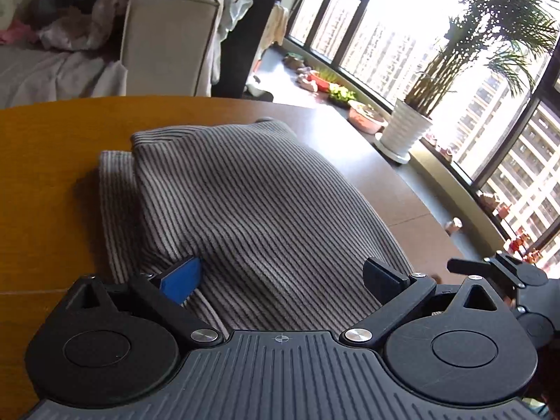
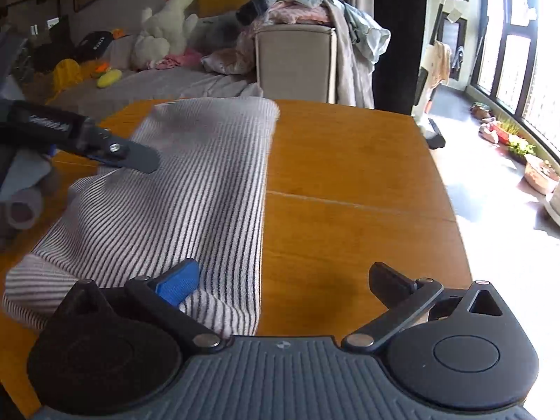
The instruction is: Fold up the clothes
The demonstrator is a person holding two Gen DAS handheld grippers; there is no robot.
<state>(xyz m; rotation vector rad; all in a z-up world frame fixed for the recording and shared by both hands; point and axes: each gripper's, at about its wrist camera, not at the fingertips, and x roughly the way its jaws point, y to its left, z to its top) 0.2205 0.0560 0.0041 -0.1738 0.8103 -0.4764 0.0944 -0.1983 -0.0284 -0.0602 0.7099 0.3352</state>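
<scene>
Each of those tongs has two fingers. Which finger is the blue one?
On both the left tongs and the right tongs, the blue finger is the left one, against the grey striped knitted garment; the other finger is black.

Bright windows (image 1: 402,24), a potted palm (image 1: 409,133), a cluttered sofa (image 2: 168,80) behind.

There was one grey-and-white striped knit garment (image 2: 196,189), one orange-brown wooden table (image 2: 350,175), two black two-finger grippers (image 1: 283,280) (image 2: 283,283), and one white ribbed plant pot (image 1: 402,133).
</scene>
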